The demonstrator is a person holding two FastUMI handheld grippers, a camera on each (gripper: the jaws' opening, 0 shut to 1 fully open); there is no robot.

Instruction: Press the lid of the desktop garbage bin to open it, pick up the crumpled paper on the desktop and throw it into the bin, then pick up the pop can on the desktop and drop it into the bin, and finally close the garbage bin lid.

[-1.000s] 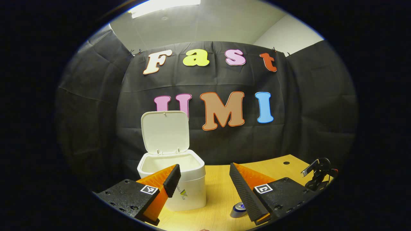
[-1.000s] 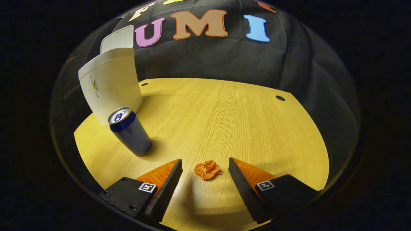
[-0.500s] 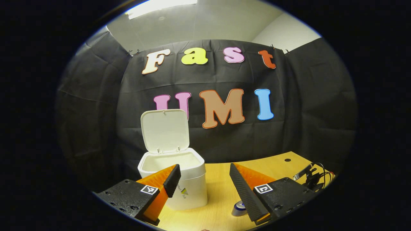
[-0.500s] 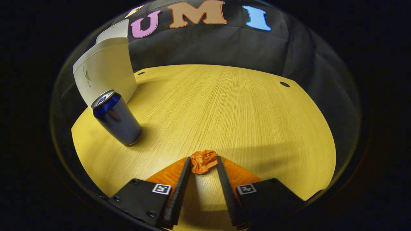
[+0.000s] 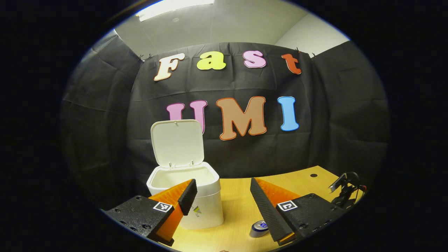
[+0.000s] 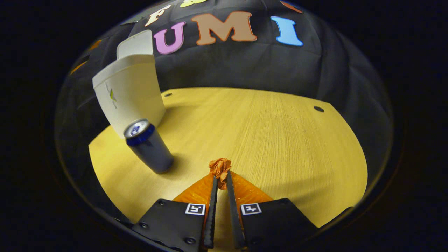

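Observation:
In the right gripper view my right gripper [image 6: 220, 175] is shut on the orange crumpled paper [image 6: 219, 166], squeezed between both fingertips just above the wooden desktop [image 6: 266, 133]. The blue and silver pop can [image 6: 148, 146] stands upright to its left, in front of the white bin [image 6: 131, 92] with its lid [image 6: 134, 43] raised. In the left gripper view my left gripper [image 5: 221, 190] is open and holds nothing, held above the desk before the open bin [image 5: 185, 196]; the lid [image 5: 177, 142] stands upright. The can's top [image 5: 259, 227] peeks beside the right finger.
The other gripper's device with cables [image 5: 344, 189] shows at the right edge of the desk in the left gripper view. Small dark holes [image 6: 319, 109] mark the desktop near its back edge. Black cloth walls close the booth behind the desk.
My right gripper moved up to the paper and closed from wide open to pinching it, compressing the paper. The left gripper barely shifted and stayed open.

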